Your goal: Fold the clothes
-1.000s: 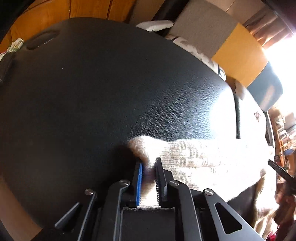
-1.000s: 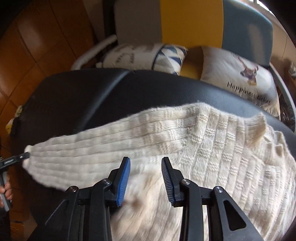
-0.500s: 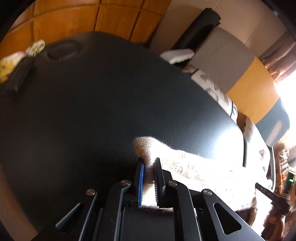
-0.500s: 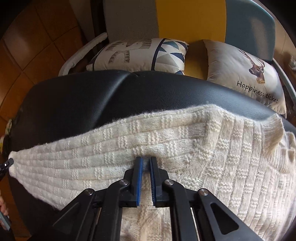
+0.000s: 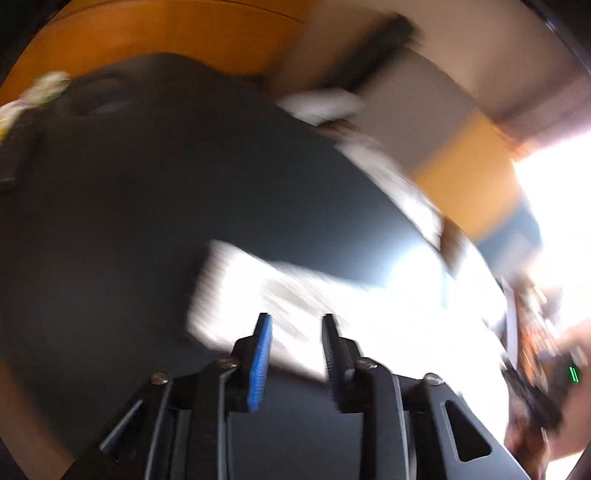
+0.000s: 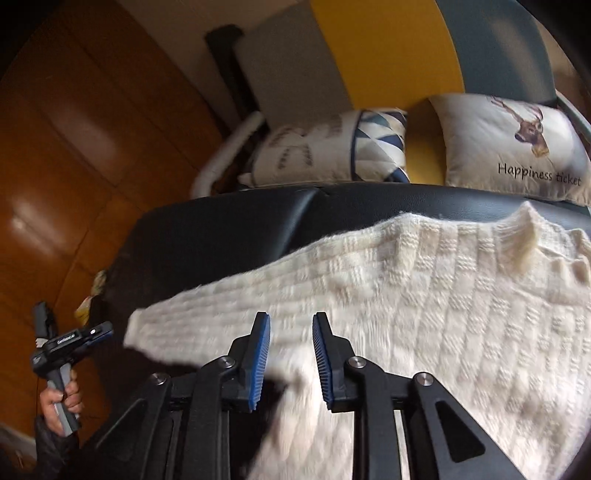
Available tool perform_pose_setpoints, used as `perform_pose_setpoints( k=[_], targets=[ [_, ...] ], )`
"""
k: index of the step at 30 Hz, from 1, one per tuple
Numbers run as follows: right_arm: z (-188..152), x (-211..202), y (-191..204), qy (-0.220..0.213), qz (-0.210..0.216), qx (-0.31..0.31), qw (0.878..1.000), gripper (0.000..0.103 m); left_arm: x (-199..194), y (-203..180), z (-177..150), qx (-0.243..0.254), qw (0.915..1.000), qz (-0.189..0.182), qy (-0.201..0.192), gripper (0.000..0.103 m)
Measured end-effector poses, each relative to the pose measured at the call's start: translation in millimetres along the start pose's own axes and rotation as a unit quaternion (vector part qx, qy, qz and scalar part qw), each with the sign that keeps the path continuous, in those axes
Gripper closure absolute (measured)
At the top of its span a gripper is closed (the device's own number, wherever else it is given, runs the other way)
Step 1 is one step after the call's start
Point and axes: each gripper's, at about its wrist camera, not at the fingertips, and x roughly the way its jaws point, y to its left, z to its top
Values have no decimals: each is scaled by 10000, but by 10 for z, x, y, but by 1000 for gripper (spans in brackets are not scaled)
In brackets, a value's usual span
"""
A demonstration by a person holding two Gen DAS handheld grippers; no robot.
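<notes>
Sweater (image 5: 295, 295) blurred, glare-washed

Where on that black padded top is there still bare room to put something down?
The black padded top is bare in a strip along its far edge, between the cream sweater and the cushions. The left wrist view shows a broad bare stretch beyond the sleeve end, toward the wooden floor. The right part is crowded: the sweater covers it.

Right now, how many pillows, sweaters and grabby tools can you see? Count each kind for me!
Pillows: 2, the triangle-pattern pillow and the deer pillow.
Sweaters: 1, the cream knit sweater on the black bench.
Tools: 2, the left tool and the right tool, both open.
Total: 5.
</notes>
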Motion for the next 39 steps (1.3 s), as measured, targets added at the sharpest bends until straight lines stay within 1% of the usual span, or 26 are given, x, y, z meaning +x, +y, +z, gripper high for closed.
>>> perform_pose_setpoints(
  k=[1,2,4,5,6,8,9,11,12,14,15,16,18,19,20,21,22,24,27,28,30,32,33,35,37,39],
  targets=[
    [-116,-108,19,39,-11,-109,9999,79,45,-158,-166,207,9991,-222,281,67],
    [-232,-216,38,78,-21,-219,9997,79,108,-324,-362,395,9963,-472,606,67],
    [-490,-387,53,272,-112,-388,9988,79,288,-644,-807,675,9848,-918,1311,67],
    [-634,-464,51,395,-143,-468,9980,79,393,-821,-1074,852,9758,-1081,1698,67],
    [-777,-541,50,518,-174,-548,9970,79,468,-978,-1336,1021,9668,-1167,2029,67],
    [-1065,-694,46,764,-236,-707,9943,79,580,-1232,-1778,1244,9498,-1301,2557,67],
    [-1194,-729,49,867,-343,-732,9929,79,621,-1340,-1967,1291,9423,-1383,2763,67],
    [-1461,-819,-24,970,-569,-707,9911,79,715,-1527,-2239,1348,9304,-1473,3073,67],
    [-1584,-863,-58,989,-626,-637,9911,79,736,-1585,-2314,1356,9286,-1460,3129,66],
    [-1759,-958,-181,934,-751,-432,9919,79,764,-1664,-2369,1279,9318,-1398,3095,64],
    [-1847,-1005,-243,906,-813,-329,9920,79,776,-1687,-2392,1216,9333,-1361,3093,60],
    [-1915,-1050,-310,841,-805,-190,9930,79,747,-1680,-2423,1113,9349,-1327,3098,56],
    [-2004,-1141,-433,663,-790,102,9946,79,660,-1658,-2461,941,9383,-1245,3087,54],
    [-2040,-1192,-484,548,-792,228,9951,79,617,-1664,-2496,956,9407,-1139,3049,56],
    [-2075,-1242,-535,433,-794,354,9953,79,564,-1683,-2548,1030,9444,-978,2967,60],
    [-2084,-1288,-568,302,-804,479,9952,79,550,-1718,-2549,1154,9483,-784,2851,90],
    [-2093,-1350,-605,219,-812,571,9948,79,536,-1733,-2555,1179,9499,-719,2804,96],
    [-2111,-1473,-680,54,-826,757,9937,79,464,-1676,-2526,1043,9502,-833,2816,96],
    [-2166,-1625,-753,-54,-916,856,9921,79,176,-1525,-2382,1094,9518,-1084,2652,97],
    [-2201,-1650,-793,-31,-903,891,9919,79,73,-1457,-2334,1131,9524,-1123,2598,97],
    [-2296,-1595,-910,157,-986,1113,9888,78,-85,-1313,-2220,1191,9556,-1065,2475,97],
    [-2400,-1512,-1027,341,-1124,1357,9838,78,-122,-1162,-2119,1138,9574,-952,2475,97],
    [-2453,-1471,-1085,433,-1193,1478,9808,78,-80,-1100,-2061,1114,9571,-875,2529,96],
    [-2502,-1476,-1069,357,-1069,1465,9828,77,-17,-987,-2082,1078,9537,-736,2710,96],
    [-2509,-1496,-1053,403,-1028,1433,9835,77,79,-878,-2149,1038,9468,-681,2970,95],
    [-2489,-1543,-1059,360,-1027,1485,9829,77,110,-795,-2178,892,9432,-793,3101,94]
  ],
)
